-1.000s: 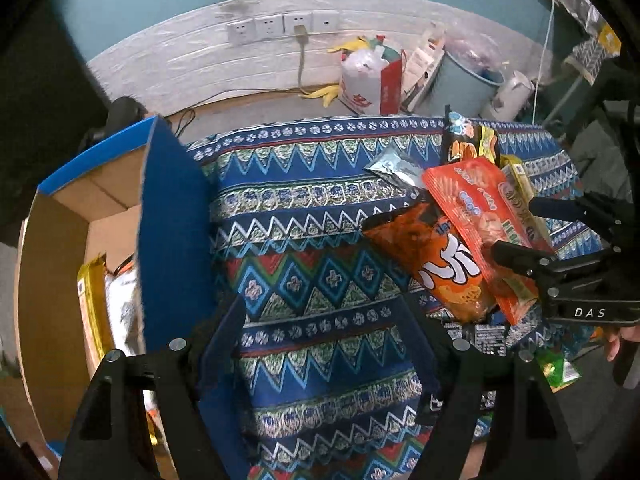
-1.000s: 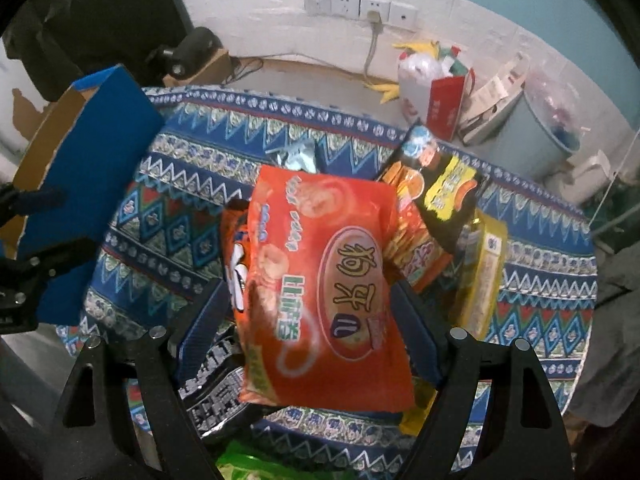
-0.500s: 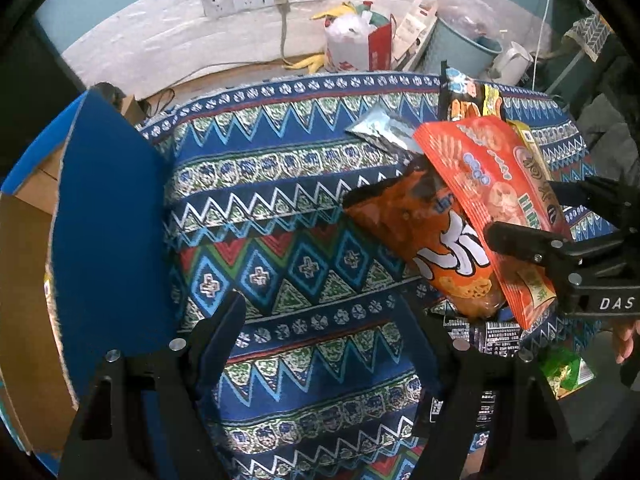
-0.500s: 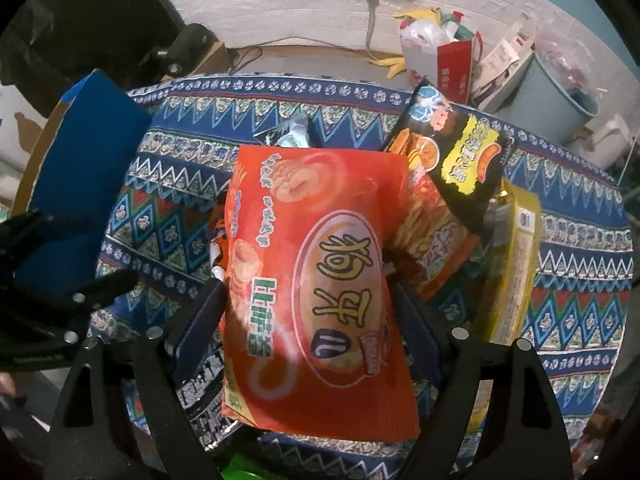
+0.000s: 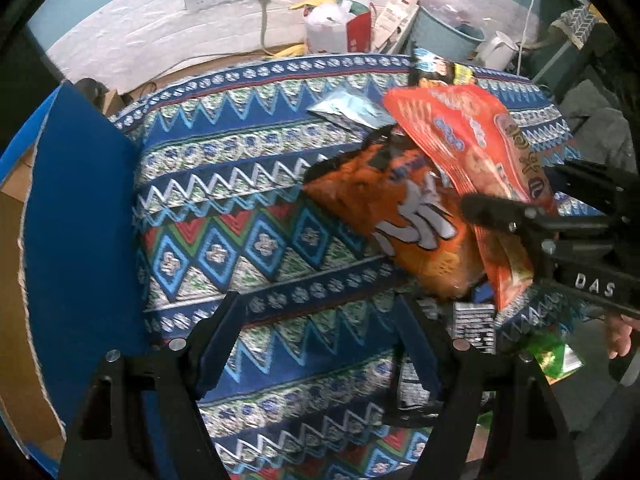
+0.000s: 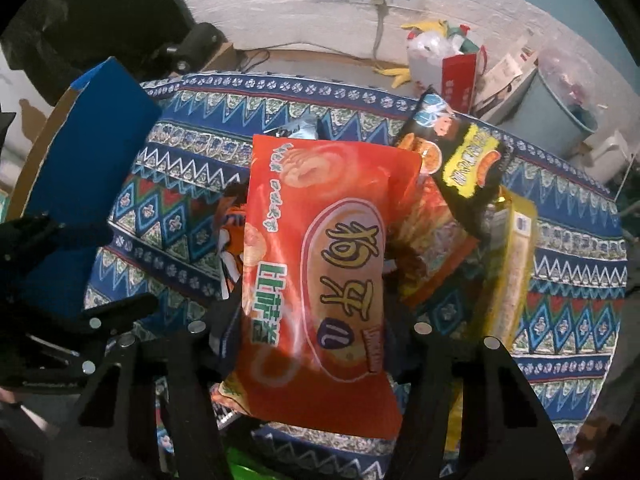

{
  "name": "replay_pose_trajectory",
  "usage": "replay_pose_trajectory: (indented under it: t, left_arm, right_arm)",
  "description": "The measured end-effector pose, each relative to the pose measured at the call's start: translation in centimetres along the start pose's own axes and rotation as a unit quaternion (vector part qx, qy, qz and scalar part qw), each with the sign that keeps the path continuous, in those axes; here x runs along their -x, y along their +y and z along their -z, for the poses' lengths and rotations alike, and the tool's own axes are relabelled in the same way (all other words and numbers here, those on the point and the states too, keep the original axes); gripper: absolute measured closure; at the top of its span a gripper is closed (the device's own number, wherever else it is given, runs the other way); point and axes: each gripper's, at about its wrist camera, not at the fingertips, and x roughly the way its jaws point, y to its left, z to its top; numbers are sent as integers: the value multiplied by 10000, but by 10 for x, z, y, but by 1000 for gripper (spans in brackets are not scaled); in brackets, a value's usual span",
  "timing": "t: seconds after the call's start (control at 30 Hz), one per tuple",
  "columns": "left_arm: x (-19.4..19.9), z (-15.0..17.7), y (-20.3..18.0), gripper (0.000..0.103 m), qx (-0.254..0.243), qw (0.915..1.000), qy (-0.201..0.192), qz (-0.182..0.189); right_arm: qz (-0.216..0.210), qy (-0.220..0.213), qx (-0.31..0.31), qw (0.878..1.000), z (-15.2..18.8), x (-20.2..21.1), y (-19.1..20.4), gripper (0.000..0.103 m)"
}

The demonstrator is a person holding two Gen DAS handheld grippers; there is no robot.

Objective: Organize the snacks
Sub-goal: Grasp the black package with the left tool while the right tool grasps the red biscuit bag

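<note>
Both wrist views steep down, near; share patterned cloth (image 5: 248,216).

Our right gripper (image 6: 316,320) has just been closing, a bag between its jaws; our left gripper (image 5: 320,340) points down, jaws apart.

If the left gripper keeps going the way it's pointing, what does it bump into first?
Probably just the patterned tablecloth. The left gripper is open with nothing between its fingers, and only bare cloth lies ahead. The orange snack bag sits off to its right.
</note>
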Motion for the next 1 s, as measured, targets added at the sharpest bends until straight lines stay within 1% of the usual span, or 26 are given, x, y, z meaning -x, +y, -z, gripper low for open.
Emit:
replay_pose_trajectory:
  t: [0.1,0.17,0.27,0.37,0.57,0.83,0.9,0.97,1.0]
  left_arm:
    - [-3,4,-9,25,26,9998,94,198]
    - [-5,7,-17,25,68,9990,178,410]
    - [-9,9,-30,24,134,9976,305,607]
    - [-15,11,-42,22,206,9963,390,744]
    - [-33,16,-70,22,85,9951,652,741]
    - [-64,20,-106,22,-351,9943,955,320]
    - [-69,23,-108,22,-401,9936,972,422]
    - [-72,25,-105,23,-281,9936,967,505]
    - [-74,25,-110,28,-280,9936,953,530]
  right_arm:
    - [52,-153,-148,9998,6,11,-7,51]
    - [105,-250,-238,9993,12,23,-14,51]
    - [107,-334,-417,9985,20,35,-26,51]
    - [223,-397,-567,9974,31,46,-36,51]
    - [358,-457,-763,9954,55,61,-56,51]
    - [334,-578,-977,9930,65,72,-71,51]
    - [304,-594,-977,9930,64,73,-71,51]
    - [298,-597,-952,9932,65,74,-71,51]
    - [298,-600,-938,9933,65,74,-70,51]
